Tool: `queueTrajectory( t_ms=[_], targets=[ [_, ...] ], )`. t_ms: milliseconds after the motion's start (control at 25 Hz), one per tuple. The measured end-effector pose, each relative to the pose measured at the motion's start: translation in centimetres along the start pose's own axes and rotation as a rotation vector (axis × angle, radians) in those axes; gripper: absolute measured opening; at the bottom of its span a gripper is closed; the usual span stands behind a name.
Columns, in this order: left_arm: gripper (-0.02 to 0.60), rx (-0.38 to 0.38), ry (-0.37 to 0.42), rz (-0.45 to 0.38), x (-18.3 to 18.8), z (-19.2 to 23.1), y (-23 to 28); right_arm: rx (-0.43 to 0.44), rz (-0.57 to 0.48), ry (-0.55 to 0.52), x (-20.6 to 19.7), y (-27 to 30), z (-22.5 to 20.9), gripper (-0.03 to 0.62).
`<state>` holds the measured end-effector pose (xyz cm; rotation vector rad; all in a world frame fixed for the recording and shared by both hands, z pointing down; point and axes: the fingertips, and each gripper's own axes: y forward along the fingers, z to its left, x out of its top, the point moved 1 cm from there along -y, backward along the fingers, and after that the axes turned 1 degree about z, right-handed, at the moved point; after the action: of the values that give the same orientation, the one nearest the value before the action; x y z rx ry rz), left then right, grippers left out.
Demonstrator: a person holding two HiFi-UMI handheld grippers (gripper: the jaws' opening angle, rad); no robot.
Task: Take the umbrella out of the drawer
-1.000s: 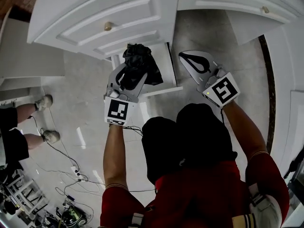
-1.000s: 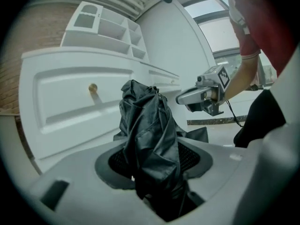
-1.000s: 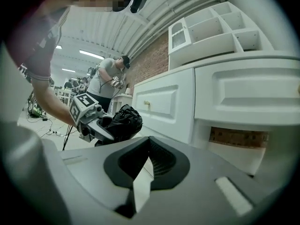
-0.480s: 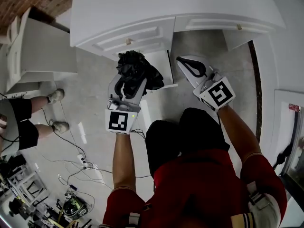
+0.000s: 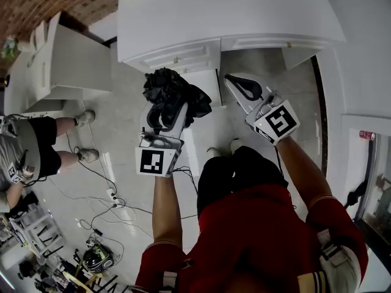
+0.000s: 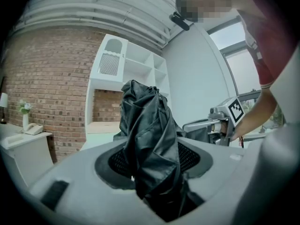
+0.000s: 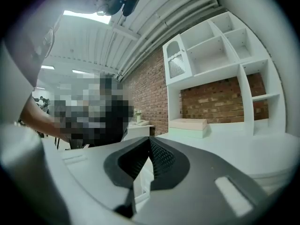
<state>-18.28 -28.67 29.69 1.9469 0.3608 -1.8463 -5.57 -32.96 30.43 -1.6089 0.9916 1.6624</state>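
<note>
Left hand-held gripper clenched on black umbrella, right hand-held gripper closed empty, both outstretched level.

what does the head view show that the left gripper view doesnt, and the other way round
Only the head view: the open drawer, floor cables and a bystander's legs. Only the left gripper view: a brick wall, a white shelf unit and a vase on a side table. Both: the black umbrella clamped in the left gripper, and the right gripper beside it.
</note>
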Motion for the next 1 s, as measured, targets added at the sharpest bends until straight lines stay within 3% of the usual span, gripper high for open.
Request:
queueTrajectory(
  t_ms=[320, 800, 1000],
  targets=[
    [0.244, 0.049, -0.016, -0.039, 6.5, -1.6, -2.9, -0.008, -0.041, -0.003, 6.2, -3.4, 2.0, 0.012],
    [0.245, 0.064, 0.0, -0.13, 12.8, -5.8, -7.6, -0.031, -0.149, 0.017, 12.0, -8.3, 4.8, 0.012],
    [0.244, 0.072, 0.003, -0.148, 13.7, -6.2, -10.0, -0.021, -0.176, 0.023, 13.2, -8.7, 7.0, 0.012]
  ],
)
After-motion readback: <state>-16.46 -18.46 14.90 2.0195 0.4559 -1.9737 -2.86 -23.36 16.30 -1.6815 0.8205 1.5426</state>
